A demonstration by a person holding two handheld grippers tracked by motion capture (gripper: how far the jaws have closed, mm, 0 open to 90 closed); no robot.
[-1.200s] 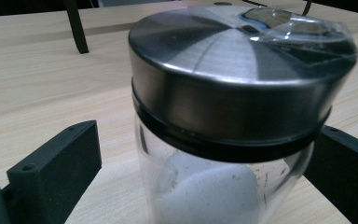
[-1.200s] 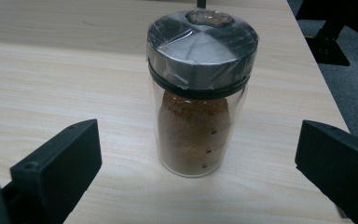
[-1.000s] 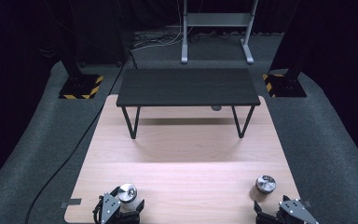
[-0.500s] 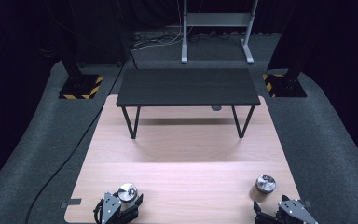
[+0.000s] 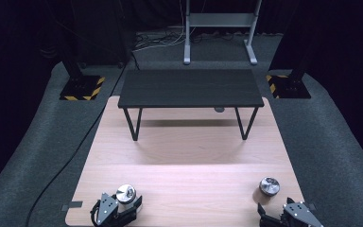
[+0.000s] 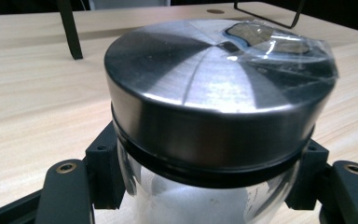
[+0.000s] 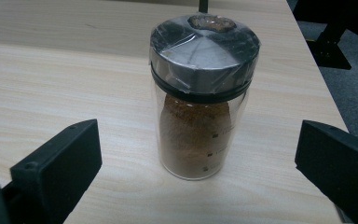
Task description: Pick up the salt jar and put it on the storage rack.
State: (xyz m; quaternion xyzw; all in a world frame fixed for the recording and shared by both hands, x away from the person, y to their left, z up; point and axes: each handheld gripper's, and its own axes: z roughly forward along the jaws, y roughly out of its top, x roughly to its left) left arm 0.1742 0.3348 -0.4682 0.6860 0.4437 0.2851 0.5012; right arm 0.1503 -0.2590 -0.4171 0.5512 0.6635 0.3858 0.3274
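Spanning the wooden counter (image 5: 189,156), a black stand (image 5: 189,88) sits far ahead of both jaws. The left gripper (image 5: 116,210) clamps a steel-lidded jar (image 6: 214,116) of white powder. The right gripper (image 5: 288,218) stands wide, its brown-powder jar (image 7: 200,93) just ahead between them; graduation ticks unreadable.

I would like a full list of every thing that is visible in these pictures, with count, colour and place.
Wooden table: one, light wood, centre.
Small black table: one, black top on thin legs, far end of the wooden table.
Jar with white contents: one, clear glass, metal lid, near left, between the left jaws.
Jar with brown powder: one, clear glass, film-wrapped metal lid, near right, standing free.
Metal stand: one, grey, floor behind.
Hazard-striped bases: two, black-yellow, floor both sides.
Cable: one, black, left floor.
Left gripper: black, closed on jar.
Right gripper: black, open.
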